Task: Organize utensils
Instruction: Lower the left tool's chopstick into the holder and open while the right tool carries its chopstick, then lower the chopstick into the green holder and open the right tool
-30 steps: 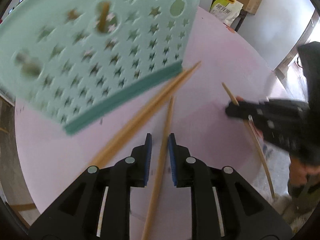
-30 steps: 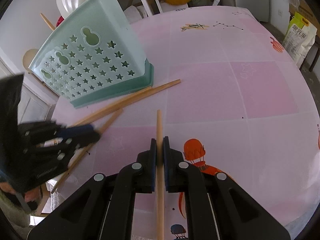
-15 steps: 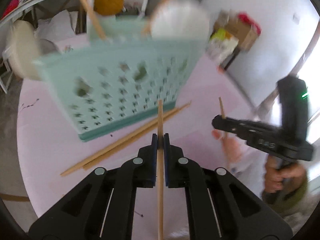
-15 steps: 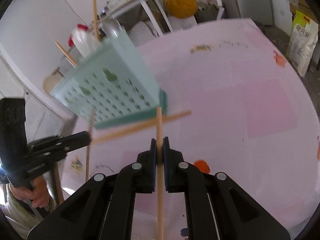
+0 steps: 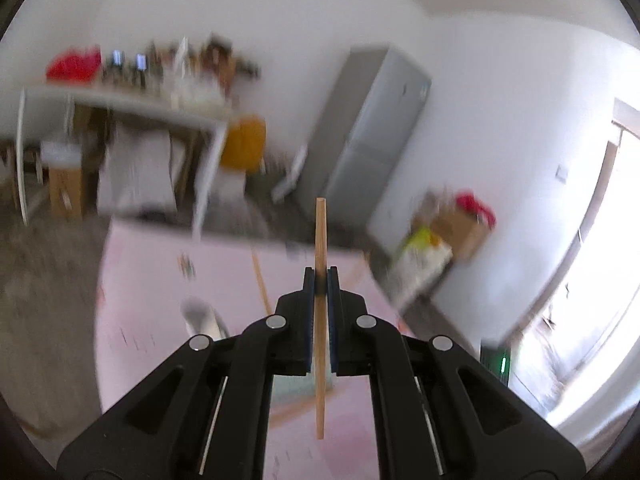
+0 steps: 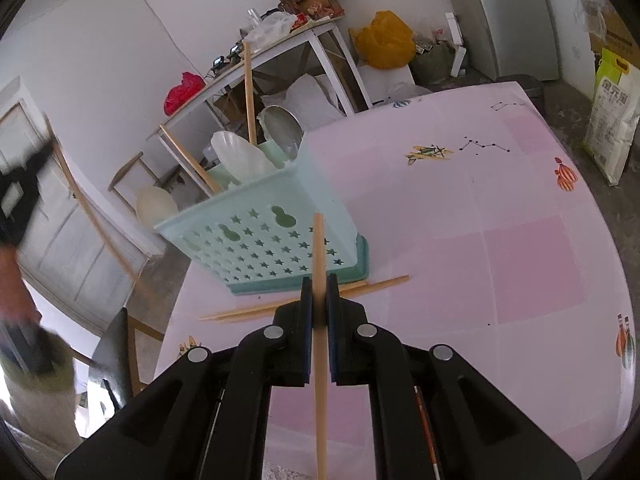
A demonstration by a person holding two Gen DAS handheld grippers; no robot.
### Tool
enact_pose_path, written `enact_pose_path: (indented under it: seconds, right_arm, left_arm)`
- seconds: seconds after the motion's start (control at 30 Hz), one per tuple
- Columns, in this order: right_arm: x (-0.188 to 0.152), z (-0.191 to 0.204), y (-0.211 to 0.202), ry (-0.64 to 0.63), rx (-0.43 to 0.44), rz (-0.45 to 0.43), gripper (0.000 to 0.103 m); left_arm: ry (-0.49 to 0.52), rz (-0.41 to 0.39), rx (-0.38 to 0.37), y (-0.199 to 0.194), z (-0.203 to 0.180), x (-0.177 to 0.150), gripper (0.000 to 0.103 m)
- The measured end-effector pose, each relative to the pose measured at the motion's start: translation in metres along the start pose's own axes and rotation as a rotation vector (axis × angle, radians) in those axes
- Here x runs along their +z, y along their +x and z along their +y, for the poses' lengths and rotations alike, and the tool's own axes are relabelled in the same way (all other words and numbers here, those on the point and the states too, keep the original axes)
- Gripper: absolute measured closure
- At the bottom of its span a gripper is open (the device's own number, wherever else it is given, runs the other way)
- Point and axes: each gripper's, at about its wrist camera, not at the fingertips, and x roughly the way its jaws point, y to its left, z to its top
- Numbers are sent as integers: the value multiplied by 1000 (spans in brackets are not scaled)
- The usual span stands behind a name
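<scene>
Both grippers, left point(image 5: 319, 276) and right point(image 6: 318, 286), clamped on one chopstick each point(image 5: 320, 248) point(image 6: 319, 248), raised off the bench point(image 6: 500, 208) near the green basket point(image 6: 256, 236); likely fault: thin stick pivoting between jaws, missing the basket opening.

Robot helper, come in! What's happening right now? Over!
Left hand-held gripper shut on chopstick. Right hand-held gripper shut on another chopstick. Basket ahead, two chopsticks still on table.

a grey fridge point(image 5: 376, 128) stands near a yellow bag point(image 6: 384, 40) and white shelf point(image 6: 280, 48).
</scene>
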Motion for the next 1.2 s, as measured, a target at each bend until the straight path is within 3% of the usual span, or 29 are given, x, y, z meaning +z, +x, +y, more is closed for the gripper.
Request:
enact_pose_path:
  seconds: [0.17,0.3,0.5,0.83,0.93,1.2]
  right_arm:
    - [-5,-1,-1,8,-3,7,96]
    - [-5,0,1,9,-5,11,96]
    - [-5,1,2,11,-2,18,96]
    - [-8,-6,3,42,-2,25,96]
    - [-7,-6,2,42,1,23,96]
    - [5,6,-15,11,35,-27,96]
  left_arm:
    - [-8,-214,3,-15,-3,43,98]
    - [-77,-267,7,7,1,44,98]
    - [-157,-202,62,65,22,13,98]
    - [-272,-44,51,113,56,-49,98]
    - [-261,1,34,115,53,-62,83]
    - [-149,0,42,77,29,-71,52]
